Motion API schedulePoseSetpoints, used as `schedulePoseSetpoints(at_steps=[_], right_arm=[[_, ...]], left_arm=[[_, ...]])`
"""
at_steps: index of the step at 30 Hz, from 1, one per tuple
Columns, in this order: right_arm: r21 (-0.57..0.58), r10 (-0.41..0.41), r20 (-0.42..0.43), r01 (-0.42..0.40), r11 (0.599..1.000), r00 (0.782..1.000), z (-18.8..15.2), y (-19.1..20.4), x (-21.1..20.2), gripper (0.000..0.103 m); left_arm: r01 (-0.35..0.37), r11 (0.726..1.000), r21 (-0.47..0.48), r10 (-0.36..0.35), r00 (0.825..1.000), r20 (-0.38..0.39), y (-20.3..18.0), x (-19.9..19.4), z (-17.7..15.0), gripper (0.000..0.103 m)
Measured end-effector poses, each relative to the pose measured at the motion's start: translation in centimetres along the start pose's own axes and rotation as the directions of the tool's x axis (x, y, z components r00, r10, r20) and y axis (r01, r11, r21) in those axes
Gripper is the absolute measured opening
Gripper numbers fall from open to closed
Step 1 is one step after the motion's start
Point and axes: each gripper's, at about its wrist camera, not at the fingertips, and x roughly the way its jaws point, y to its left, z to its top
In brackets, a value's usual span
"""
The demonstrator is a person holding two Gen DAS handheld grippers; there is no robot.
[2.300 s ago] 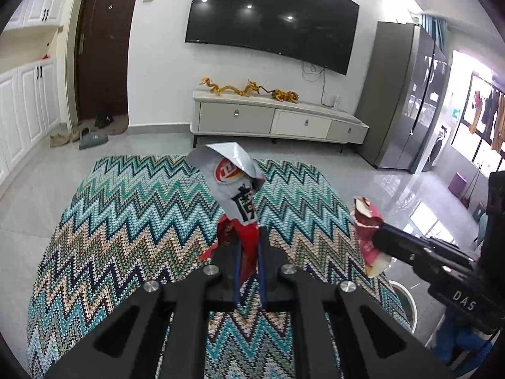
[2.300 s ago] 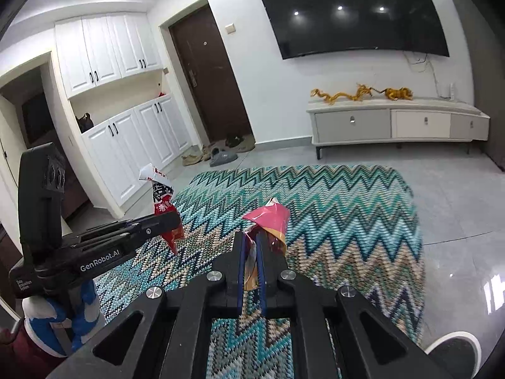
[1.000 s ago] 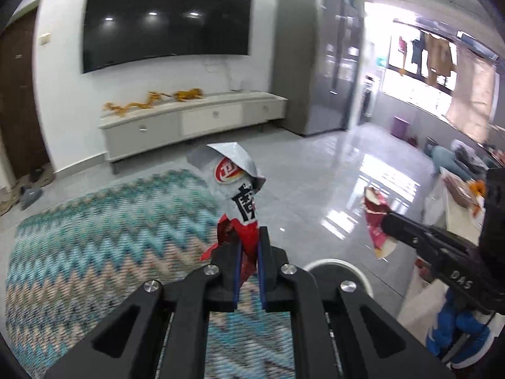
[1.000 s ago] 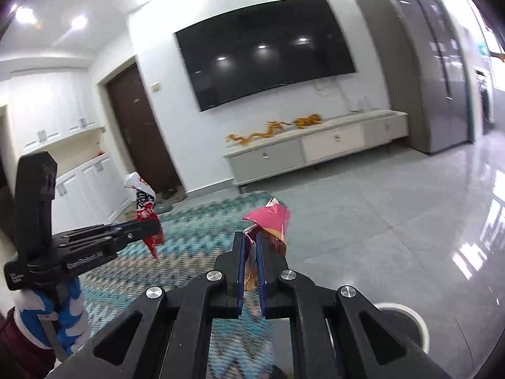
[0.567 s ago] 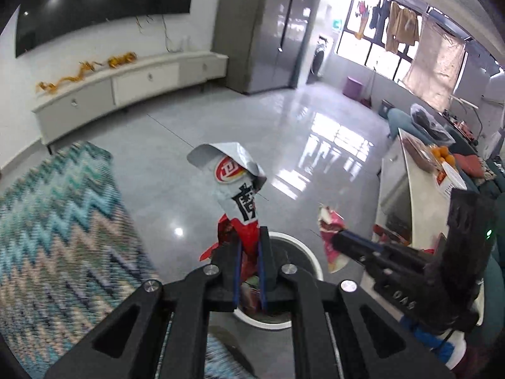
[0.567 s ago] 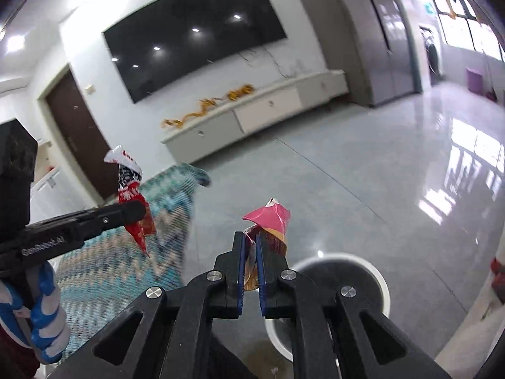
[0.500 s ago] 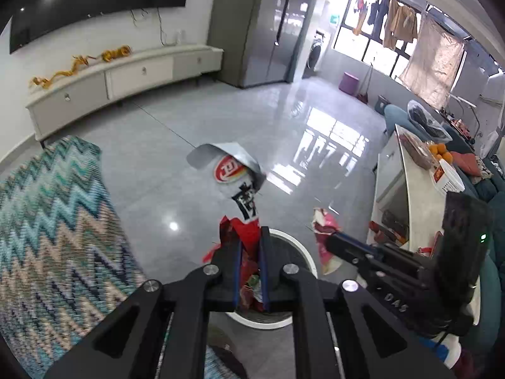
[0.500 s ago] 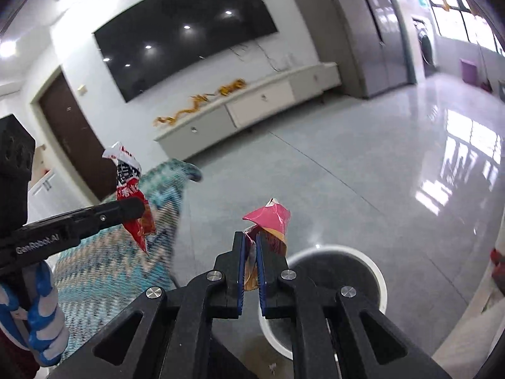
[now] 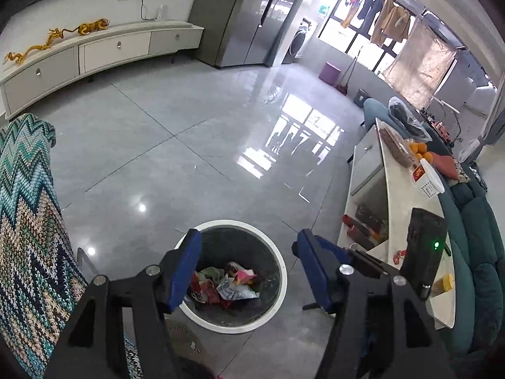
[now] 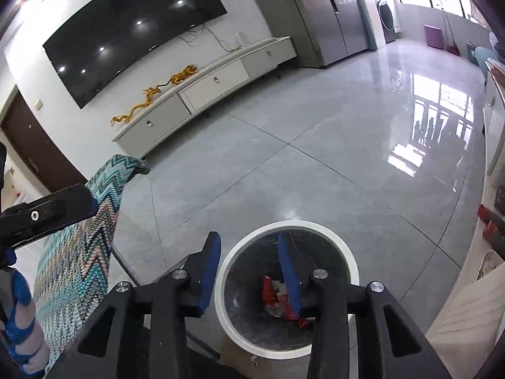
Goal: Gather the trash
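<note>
A round bin with a white rim stands on the grey floor just below both grippers. Several crumpled snack wrappers lie inside it, red and white ones among them. My left gripper hangs over the bin, its jaws opening with nothing between its blue pads. My right gripper is also above the bin rim, its jaws opening and empty. The right gripper's black body shows at the right of the left wrist view. One finger of the left gripper shows at the left of the right wrist view.
A zigzag knitted cover drapes down close on the left of the bin. A white low table with oranges and packets and a teal sofa stand to the right. A white TV cabinet runs along the far wall.
Both grippers came down over the bin and opened. The red-and-silver wrapper left the left jaws and the pink wrapper left the right jaws; both are gone from between the pads.
</note>
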Motion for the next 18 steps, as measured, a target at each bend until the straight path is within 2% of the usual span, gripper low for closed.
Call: schedulePoseSetpoints(at_steps=[6,10,13,18], right_arm=[[0.001,-0.009,0.001,0.009,1.0,1.0,0.2,0.0,0.2,0.039],[-0.03,-0.005,0.014,0.005,1.0,1.0,0.4,1.6,-0.1,0.051],[-0.066,0.012,0.028,-0.011,0.998,1.0,0.6,3.5,-0.5,0.054],[-0.126,0.042,0.042,-0.036,0.991,0.998,1.0,7.1,-0.9,0.062]], left_arm=[[-0.04,0.999,-0.004,0.04,0.999,0.01,0.8,-0.8,-0.7,0.061],[-0.12,0.993,0.003,0.12,0.991,0.054,1.3,-2.5,-1.2,0.061],[-0.186,0.982,-0.019,0.187,0.979,0.083,2.5,-4.1,-1.8,0.062],[-0.316,0.947,-0.058,0.321,0.939,0.122,4.8,-6.9,-3.1,0.064]])
